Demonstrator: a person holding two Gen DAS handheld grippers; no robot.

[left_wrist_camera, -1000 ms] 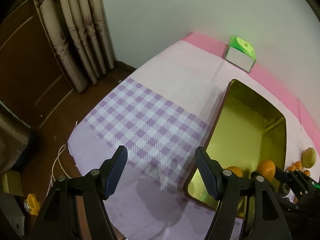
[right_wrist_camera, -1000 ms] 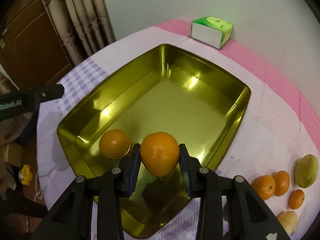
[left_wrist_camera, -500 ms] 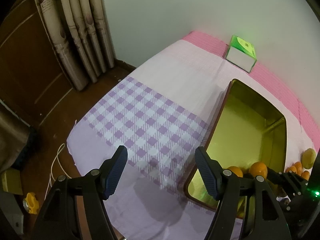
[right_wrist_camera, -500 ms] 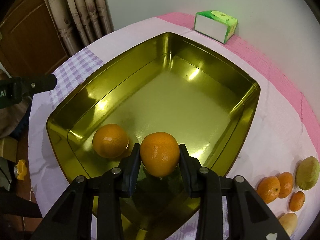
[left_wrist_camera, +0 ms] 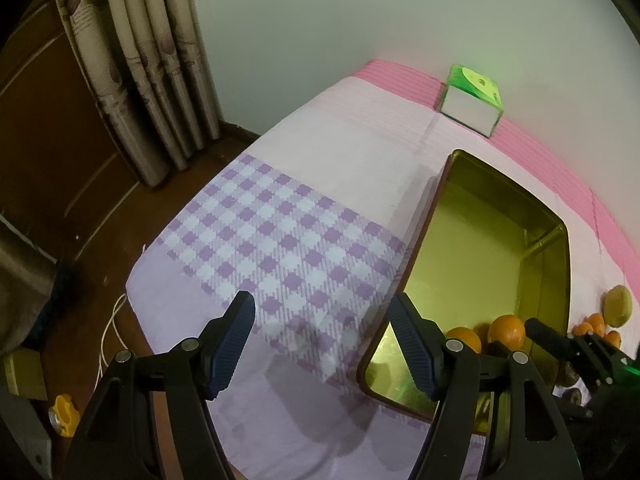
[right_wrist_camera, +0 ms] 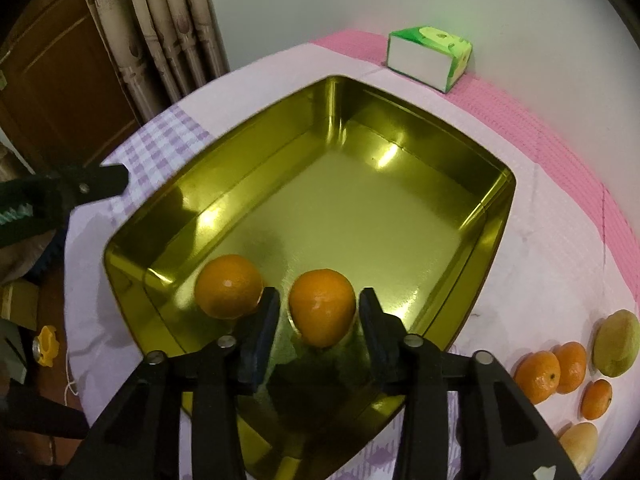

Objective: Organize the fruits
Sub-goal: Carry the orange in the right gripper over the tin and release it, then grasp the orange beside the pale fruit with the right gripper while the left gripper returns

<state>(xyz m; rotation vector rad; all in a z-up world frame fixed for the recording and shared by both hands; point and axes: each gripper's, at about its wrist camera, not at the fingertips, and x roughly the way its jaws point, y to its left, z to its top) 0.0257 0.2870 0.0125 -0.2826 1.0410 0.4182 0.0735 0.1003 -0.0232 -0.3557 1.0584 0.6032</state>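
The right gripper [right_wrist_camera: 319, 312] hangs low inside the gold tin tray [right_wrist_camera: 496, 216], its two pads spread apart with narrow gaps on both sides of an orange [right_wrist_camera: 322, 306] that sits on the tray floor between them; neither pad appears to touch the fruit. A second orange [right_wrist_camera: 229, 286] rests just left of it, close beside the left pad and near the tray's near-left corner. Both oranges are round, so no long axis can be read; the one between the pads shows a pale dimple toward the camera. The tray is rectangular, its long axis running from the near edge away toward the green-and-white tissue box [right_wrist_camera: 430, 56] by the wall. On the cloth to the right of the tray lie three small tangerines [right_wrist_camera: 538, 376] close together, a greenish-yellow mango [right_wrist_camera: 616, 342] beyond them, and another yellowish fruit [right_wrist_camera: 578, 442] nearer the edge. The left gripper [left_wrist_camera: 320, 346] hovers over the purple checked tablecloth [left_wrist_camera: 280, 240] to the left of the tray, pads wide apart and holding nothing.
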